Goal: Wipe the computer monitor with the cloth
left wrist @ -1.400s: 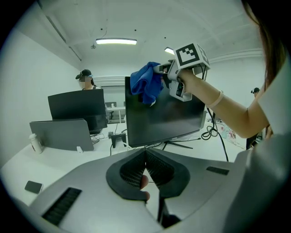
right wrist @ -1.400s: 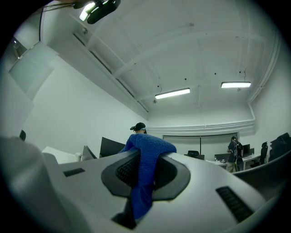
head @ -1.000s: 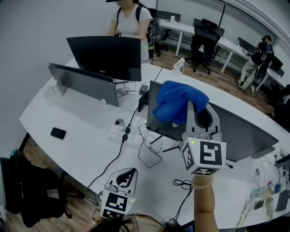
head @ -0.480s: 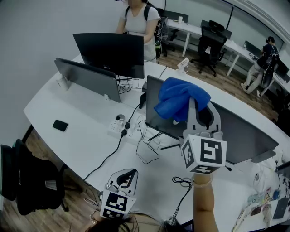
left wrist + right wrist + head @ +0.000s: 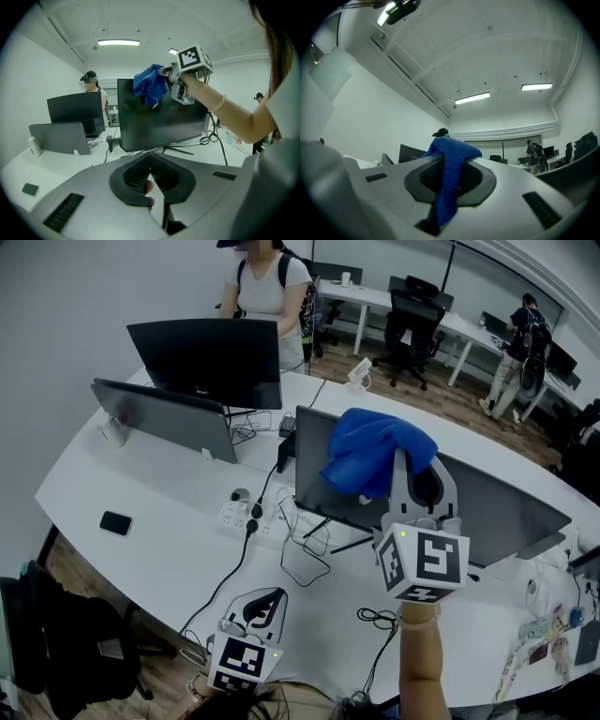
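Blue cloth (image 5: 375, 451) clenched in right tongs (image 5: 413, 465) at the top edge of the monitor (image 5: 314, 465); left tongs (image 5: 261, 601) closed empty, well in front of it. Could rock the unbraced monitor under hard pressing.

Blue cloth (image 5: 375, 454), bunched and drooping, is clamped in the right tongs (image 5: 401, 463) at the top edge of the dark, upright monitor (image 5: 323, 486), which stands mid-worktop (image 5: 141, 521).
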Action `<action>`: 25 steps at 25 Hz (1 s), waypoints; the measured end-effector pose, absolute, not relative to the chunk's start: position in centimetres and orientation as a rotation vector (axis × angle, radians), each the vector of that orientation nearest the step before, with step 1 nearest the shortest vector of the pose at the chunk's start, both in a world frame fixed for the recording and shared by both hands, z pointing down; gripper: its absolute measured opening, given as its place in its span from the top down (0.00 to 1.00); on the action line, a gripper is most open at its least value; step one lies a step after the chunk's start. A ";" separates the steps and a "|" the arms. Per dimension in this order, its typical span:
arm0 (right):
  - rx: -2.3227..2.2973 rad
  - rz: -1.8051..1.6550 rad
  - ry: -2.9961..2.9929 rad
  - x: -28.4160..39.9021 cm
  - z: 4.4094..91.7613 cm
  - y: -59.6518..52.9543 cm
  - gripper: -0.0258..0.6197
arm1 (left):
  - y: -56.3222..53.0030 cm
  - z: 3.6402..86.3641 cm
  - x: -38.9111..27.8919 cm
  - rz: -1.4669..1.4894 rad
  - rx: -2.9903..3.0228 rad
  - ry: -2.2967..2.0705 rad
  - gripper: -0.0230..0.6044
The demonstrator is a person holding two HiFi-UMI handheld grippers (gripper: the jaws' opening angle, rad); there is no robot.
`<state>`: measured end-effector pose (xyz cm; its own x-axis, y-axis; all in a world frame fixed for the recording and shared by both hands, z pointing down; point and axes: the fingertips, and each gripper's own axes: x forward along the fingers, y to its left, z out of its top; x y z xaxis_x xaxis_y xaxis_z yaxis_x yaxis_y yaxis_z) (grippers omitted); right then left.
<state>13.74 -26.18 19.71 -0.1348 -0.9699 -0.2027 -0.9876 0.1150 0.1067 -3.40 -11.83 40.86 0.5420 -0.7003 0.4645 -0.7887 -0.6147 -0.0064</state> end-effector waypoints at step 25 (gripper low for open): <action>-2.186 0.355 2.204 14.8 19.6 -25.6 0.88 | -14.2 41.0 -3.4 0.611 2.664 -1.094 0.95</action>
